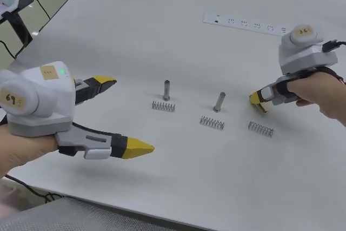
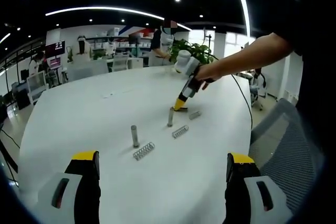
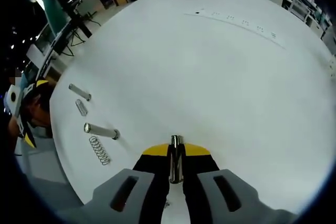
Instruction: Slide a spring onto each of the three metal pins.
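**Pin clamped, springs waiting**

Nearest, the left gripper [image 1: 121,114] gapes, holding nothing. Beyond lie three springs [image 1: 212,123] in a row on the table [image 1: 189,187], with two pins [image 1: 166,89] upright behind; the right gripper [image 1: 256,101] is clenched on the third pin [image 3: 175,165] (low, by the last spring). Hold it steady, axis aligned, when threading.

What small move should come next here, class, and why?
Probably lower the open left gripper onto the nearest spring and close. All three springs lie loose on the table, two pins stand bare, and the right gripper is shut on the third pin.
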Demonstrator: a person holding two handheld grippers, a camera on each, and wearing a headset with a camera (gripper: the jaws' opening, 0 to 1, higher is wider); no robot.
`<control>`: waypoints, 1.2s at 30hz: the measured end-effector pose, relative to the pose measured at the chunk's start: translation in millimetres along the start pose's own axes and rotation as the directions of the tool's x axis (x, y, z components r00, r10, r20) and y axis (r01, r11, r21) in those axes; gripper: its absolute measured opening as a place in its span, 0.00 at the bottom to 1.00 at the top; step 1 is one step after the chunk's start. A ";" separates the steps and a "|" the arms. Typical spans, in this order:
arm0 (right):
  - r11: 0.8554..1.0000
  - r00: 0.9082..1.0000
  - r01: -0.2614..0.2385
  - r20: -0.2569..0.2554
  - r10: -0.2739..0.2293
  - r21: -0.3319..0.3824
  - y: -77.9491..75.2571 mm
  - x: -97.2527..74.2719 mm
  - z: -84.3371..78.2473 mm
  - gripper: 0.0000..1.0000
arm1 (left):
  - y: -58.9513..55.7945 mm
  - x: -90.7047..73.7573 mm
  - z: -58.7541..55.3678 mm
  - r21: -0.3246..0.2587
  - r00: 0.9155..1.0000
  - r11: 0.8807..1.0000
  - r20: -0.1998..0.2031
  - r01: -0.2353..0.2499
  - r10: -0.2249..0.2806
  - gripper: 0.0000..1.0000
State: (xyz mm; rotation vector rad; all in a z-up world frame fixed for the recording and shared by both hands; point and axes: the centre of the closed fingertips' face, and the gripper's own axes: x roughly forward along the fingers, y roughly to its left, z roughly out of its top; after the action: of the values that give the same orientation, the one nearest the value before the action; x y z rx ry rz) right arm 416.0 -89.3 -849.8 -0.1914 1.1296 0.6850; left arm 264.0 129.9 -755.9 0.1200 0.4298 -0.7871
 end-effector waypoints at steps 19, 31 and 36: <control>0.999 0.997 -0.029 0.072 0.031 -0.022 3.1 -19.4 2.1 0.05 | -4.3 3.4 3.9 -0.004 1.000 1.000 0.010 0.000 0.000 0.98; 0.998 0.992 -0.027 0.120 0.033 -0.050 4.5 -27.7 -0.5 0.05 | -4.8 1.8 4.1 -0.006 1.000 1.000 0.012 -0.007 0.007 0.98; 0.997 0.988 -0.037 0.145 0.047 -0.066 4.4 -29.8 -0.2 0.05 | -5.8 2.7 5.0 -0.006 1.000 1.000 0.015 -0.005 0.005 0.98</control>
State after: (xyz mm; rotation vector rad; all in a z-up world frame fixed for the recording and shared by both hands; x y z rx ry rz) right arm 405.9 -98.0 -822.9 -0.1689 0.9745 0.7609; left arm 263.2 122.7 -752.2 0.1095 0.4178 -0.7811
